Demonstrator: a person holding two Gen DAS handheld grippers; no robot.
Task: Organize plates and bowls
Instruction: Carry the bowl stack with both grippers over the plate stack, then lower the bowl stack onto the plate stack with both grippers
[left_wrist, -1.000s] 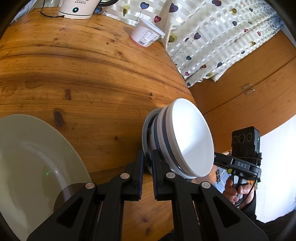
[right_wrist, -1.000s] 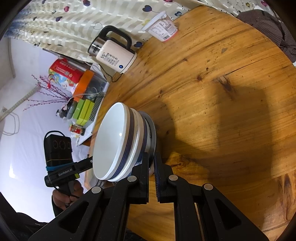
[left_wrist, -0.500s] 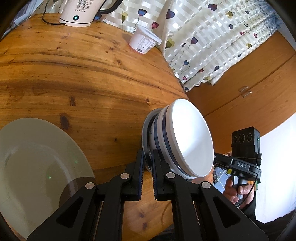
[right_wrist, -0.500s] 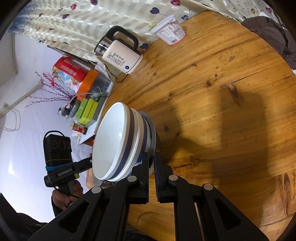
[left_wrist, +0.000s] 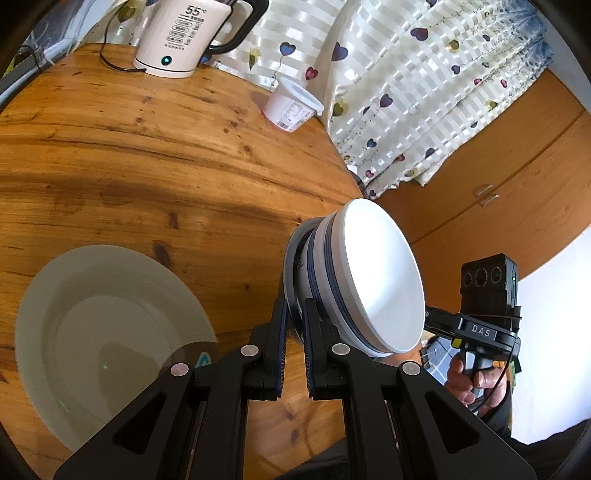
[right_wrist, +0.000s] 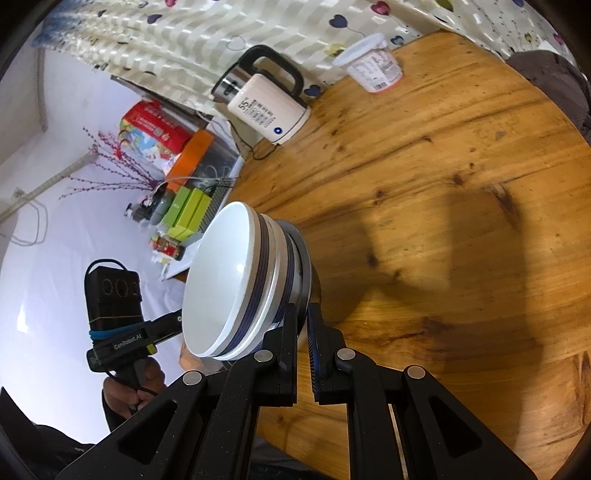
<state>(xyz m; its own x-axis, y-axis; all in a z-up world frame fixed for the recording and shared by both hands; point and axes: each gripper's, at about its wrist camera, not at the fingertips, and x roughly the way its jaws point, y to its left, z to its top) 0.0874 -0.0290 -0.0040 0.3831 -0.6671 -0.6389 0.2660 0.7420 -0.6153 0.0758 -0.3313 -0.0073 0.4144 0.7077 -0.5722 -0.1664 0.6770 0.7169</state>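
Two white bowls (left_wrist: 373, 280), navy rim bands — nested on grey plate (left_wrist: 293, 258).

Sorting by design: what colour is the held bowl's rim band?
Dark blue band on white; right wrist view.
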